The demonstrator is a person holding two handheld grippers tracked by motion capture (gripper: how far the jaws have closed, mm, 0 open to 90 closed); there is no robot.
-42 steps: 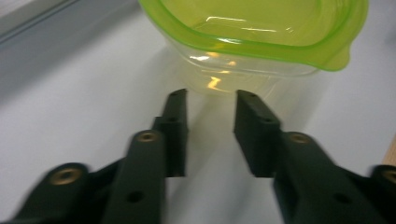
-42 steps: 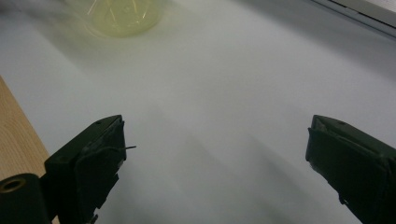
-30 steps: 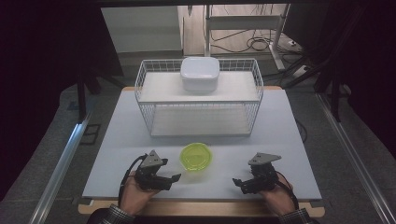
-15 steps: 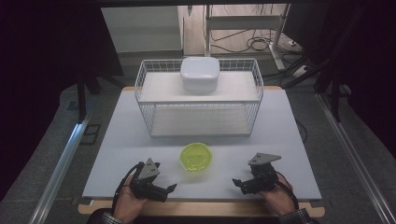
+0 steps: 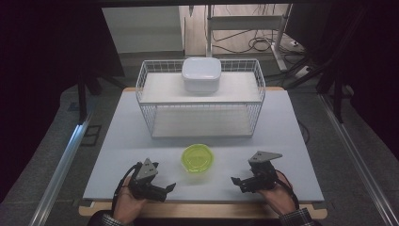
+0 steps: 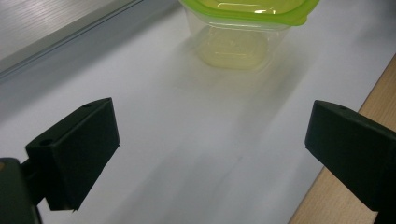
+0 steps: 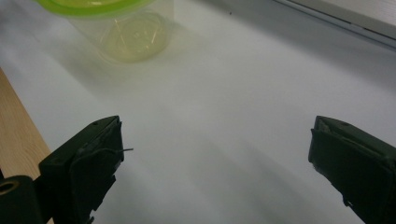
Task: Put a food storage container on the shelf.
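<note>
A clear tub with a lime-green lid [image 5: 197, 158] stands at the front middle of the white table [image 5: 291, 141]. My left gripper [image 5: 167, 189] lies low near the front edge, left of the tub and apart from it, pointing right. Its jaws have just been opening and stand wide with nothing between them. In the left gripper view the left gripper [image 6: 210, 154] looks over bare table toward the tub [image 6: 243, 28]. My right gripper [image 5: 236, 182] rests right of the tub, open and empty, pointing left. The right gripper [image 7: 215, 163] has the tub [image 7: 121, 28] ahead at upper left.
A white wire rack [image 5: 200, 101] with two shelves stands at the back middle of the table. A white lidded box [image 5: 201, 74] sits on its top shelf. A wooden strip [image 7: 18, 126] borders the table's front edge.
The left hand has drawn back a little from the tub toward the front edge. The right hand has stayed where it was.
</note>
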